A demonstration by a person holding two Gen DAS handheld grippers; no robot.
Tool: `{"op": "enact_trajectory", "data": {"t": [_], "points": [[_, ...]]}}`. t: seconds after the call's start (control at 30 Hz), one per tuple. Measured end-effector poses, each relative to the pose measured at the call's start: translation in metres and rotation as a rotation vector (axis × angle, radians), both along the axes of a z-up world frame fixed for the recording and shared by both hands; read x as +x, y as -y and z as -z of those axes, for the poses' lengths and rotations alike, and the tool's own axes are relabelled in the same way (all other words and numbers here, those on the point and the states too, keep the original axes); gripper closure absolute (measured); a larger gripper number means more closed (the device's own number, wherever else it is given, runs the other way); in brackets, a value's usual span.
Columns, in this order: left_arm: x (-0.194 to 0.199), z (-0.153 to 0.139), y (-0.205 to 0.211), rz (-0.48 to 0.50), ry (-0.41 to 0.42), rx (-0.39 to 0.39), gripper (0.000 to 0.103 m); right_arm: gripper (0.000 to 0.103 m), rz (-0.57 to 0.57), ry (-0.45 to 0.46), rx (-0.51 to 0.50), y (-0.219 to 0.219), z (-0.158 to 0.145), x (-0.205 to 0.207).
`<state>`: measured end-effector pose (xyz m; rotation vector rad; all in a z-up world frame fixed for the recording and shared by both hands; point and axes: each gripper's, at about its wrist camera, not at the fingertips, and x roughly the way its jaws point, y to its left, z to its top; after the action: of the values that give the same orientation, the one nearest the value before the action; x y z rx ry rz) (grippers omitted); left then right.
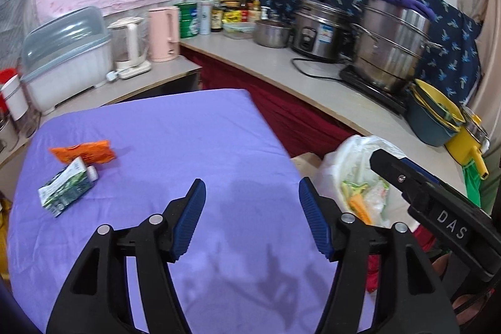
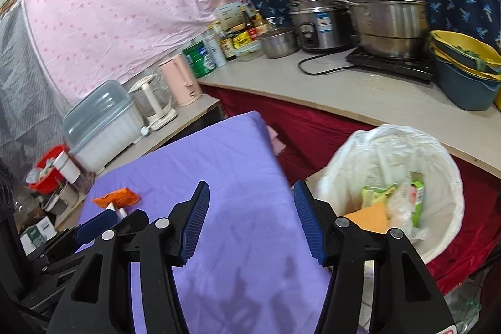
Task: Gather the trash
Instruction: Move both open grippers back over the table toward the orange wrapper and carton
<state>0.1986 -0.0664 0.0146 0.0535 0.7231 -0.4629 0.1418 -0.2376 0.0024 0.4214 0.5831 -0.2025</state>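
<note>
An orange snack wrapper (image 1: 84, 153) and a green-and-white carton (image 1: 64, 188) lie on the left of the purple-covered table (image 1: 175, 146). My left gripper (image 1: 252, 218) hovers open over the table's bare middle, nothing between its blue pads. To the table's right stands a bin lined with a white bag (image 2: 394, 174), holding several wrappers and an orange piece (image 2: 369, 216). My right gripper (image 2: 250, 221) is open and empty above the table's right edge, beside the bin. In the right wrist view the orange wrapper (image 2: 117, 197) shows far left, behind the left gripper's finger.
A counter (image 1: 313, 74) wraps around behind, with a steel steamer pot (image 1: 391, 46), rice cooker (image 1: 319, 32), bowls, bottles and a pink kettle (image 1: 164, 32). A lidded plastic box (image 1: 65, 58) stands at the left. Red cloth hangs below the counter.
</note>
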Motion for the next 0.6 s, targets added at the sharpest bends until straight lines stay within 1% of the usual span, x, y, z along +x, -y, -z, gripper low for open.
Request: {"op": "enact_trajectory", "data": {"t": [0.27,0.5,0.6], "points": [[0.02,0.014,-0.087,-0.154,-0.02,0.017,0.04,0.048,-0.128,-0.034,0.003,-0.064,0.011,0.043],[0.032,0.034,-0.158,-0.232,-0.006,0.116,0.037,0.048,-0.233,-0.076,-0.008,-0.121,0.026,0.08],[0.041,0.043,-0.184,-0.256,-0.018,0.133,0.036,0.048,-0.272,-0.094,-0.008,-0.144,0.034,0.097]]}}
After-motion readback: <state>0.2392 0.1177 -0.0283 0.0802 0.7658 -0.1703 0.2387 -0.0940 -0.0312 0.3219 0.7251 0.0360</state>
